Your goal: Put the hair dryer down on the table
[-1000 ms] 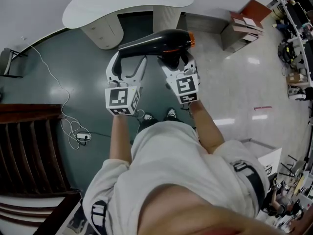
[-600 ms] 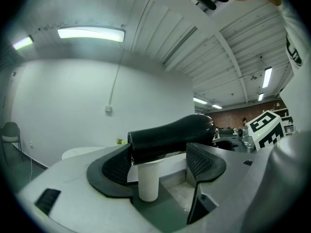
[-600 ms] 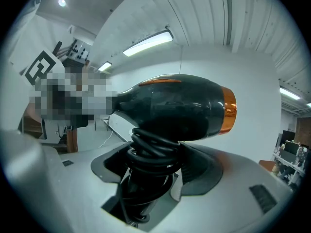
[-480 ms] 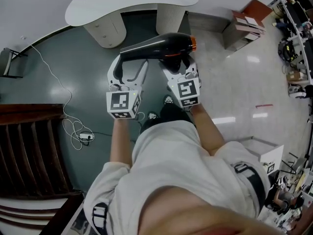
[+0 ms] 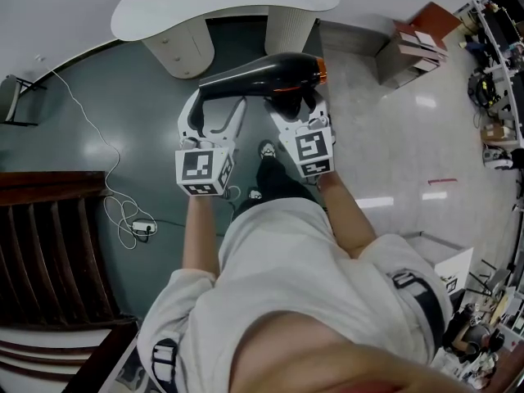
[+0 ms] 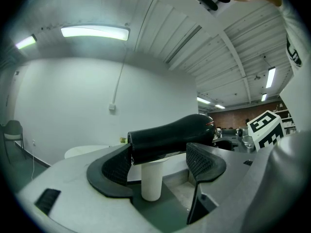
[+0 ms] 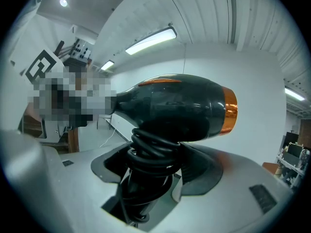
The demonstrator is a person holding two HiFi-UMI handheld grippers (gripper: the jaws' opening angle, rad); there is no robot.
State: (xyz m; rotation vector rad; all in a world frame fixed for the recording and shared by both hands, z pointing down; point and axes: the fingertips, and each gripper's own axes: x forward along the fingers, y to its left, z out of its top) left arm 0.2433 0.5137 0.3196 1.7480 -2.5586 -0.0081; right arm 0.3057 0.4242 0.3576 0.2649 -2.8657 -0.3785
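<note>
Hair dryer (image 5: 266,72) held level in air, well short of white tabletop (image 5: 205,2). Right gripper (image 5: 293,106) jaws clamp cord-wrapped handle, bearing weight. Left gripper (image 5: 218,102) jaws apart around nozzle, likely steadying.

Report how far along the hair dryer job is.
Done: the hair dryer is up in the air, off any surface. In hand: the right claw is shut on its cord-wrapped handle, and the left claw stands open around the narrow end. Left: the white table lies ahead, with only floor under the dryer, so reaching the table and setting the dryer down is not yet done.
</note>
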